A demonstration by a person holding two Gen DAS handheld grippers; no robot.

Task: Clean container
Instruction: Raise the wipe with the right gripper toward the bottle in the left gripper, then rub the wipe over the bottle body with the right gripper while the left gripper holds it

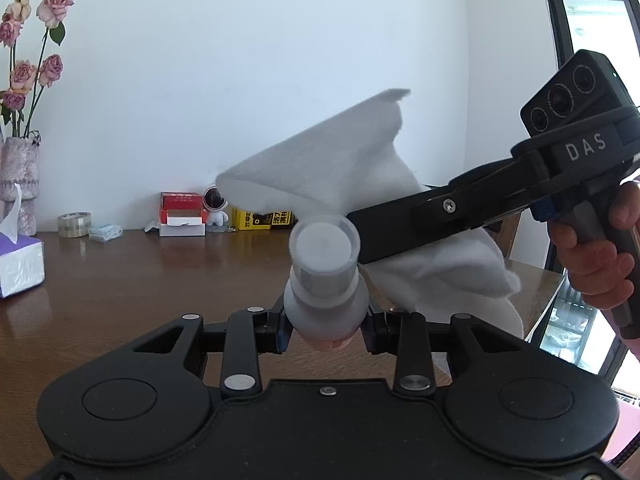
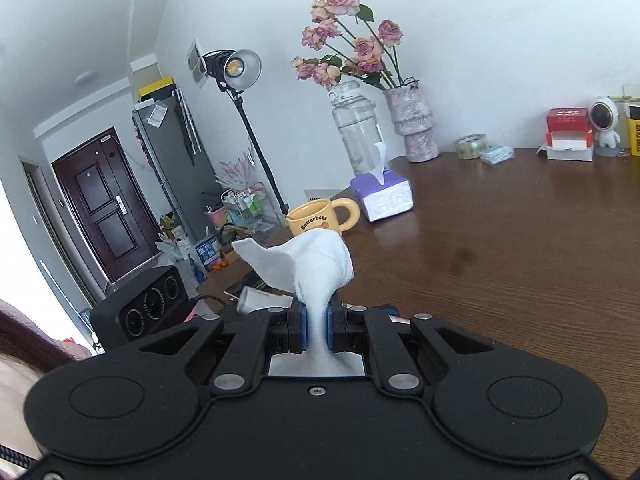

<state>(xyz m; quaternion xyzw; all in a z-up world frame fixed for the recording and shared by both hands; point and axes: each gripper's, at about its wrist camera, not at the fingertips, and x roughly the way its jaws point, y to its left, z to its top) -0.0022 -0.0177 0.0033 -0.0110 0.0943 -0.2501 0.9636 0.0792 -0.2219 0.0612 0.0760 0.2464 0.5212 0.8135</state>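
Left tool (image 1: 326, 320) clamped on a small white bottle-shaped container (image 1: 325, 276) at centre of the left wrist view, cap end turned toward the lens, blue pads pressed against both flanks, held clear above the brown worktop (image 1: 140, 280); right tool (image 2: 316, 326) closed tight on a white cloth (image 2: 316, 272), fabric pinched between the blue pads and fanning upward at centre of the right wrist view; seen from the left wrist view, same cloth (image 1: 340, 152) spread wide behind and just beside the container, right tool's black fingers (image 1: 400, 228) reaching in from the right edge up to the container's cap, actual contact between cloth and container not clear from either view; hand (image 1: 592, 256) wrapped round the handle at far right; along the back wall, vase of pink roses (image 1: 20, 176) at upper left, tape roll (image 1: 73, 224), red and white boxes (image 1: 182, 214), small astronaut figure (image 1: 216, 206), yellow box (image 1: 260, 218); purple tissue box (image 1: 20, 260) at left edge; in the right wrist view, yellow mug (image 2: 320, 220) just above the cloth, clear glass jar (image 2: 358, 128) behind the tissue box (image 2: 384, 196), studio lamp (image 2: 236, 68) on a stand at upper left, dark door (image 2: 100, 208) beyond
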